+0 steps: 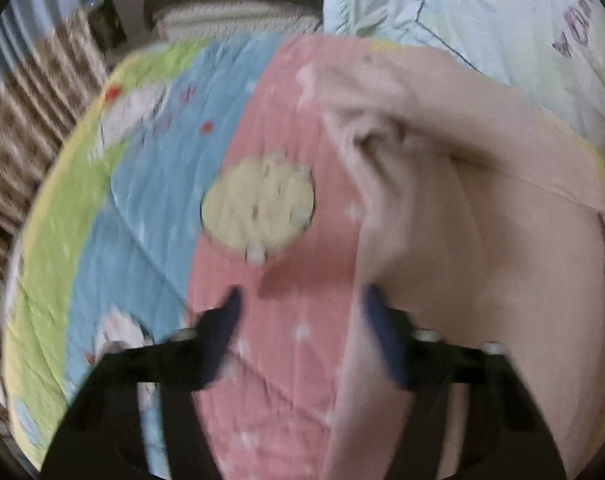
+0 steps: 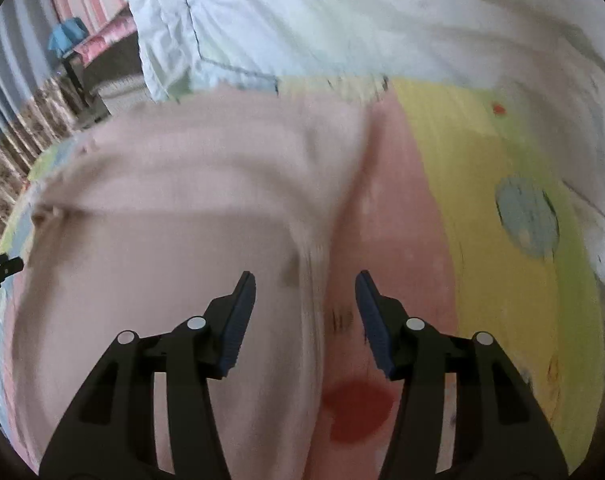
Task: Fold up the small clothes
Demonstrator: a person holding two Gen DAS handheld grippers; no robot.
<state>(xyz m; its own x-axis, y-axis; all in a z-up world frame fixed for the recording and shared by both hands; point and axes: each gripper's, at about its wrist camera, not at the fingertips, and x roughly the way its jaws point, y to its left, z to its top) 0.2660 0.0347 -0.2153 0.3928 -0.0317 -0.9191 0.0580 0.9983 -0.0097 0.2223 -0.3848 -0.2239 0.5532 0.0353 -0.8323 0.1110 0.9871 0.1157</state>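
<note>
The pale pink garment [image 1: 482, 240] lies spread on a quilt of coloured stripes [image 1: 150, 208], filling the right half of the left wrist view and the left and centre of the right wrist view. Both views are blurred.

Left gripper [image 1: 300, 300]: jaws apart, nothing between them. Pink quilt shows in the gap. Its right finger sits at the garment's left edge in the lower centre of the frame; contact cannot be judged. A pale yellow oval patch [image 1: 258, 204] on the quilt lies just above the fingertips.

Right gripper [image 2: 305, 284]: jaws apart, released. The garment's right edge [image 2: 314, 280] runs down through the gap between the fingers; the pads do not press on it. The left finger is over the garment, the right finger over the pink quilt stripe. A dark red spot [image 2: 356, 412] on the quilt lies at lower centre, between the finger bases.

A pale green and white bedcover [image 2: 302, 28] lies crumpled across the top of the right wrist frame. A dark part of the other tool shows at the left edge [image 2: 0, 270].
</note>
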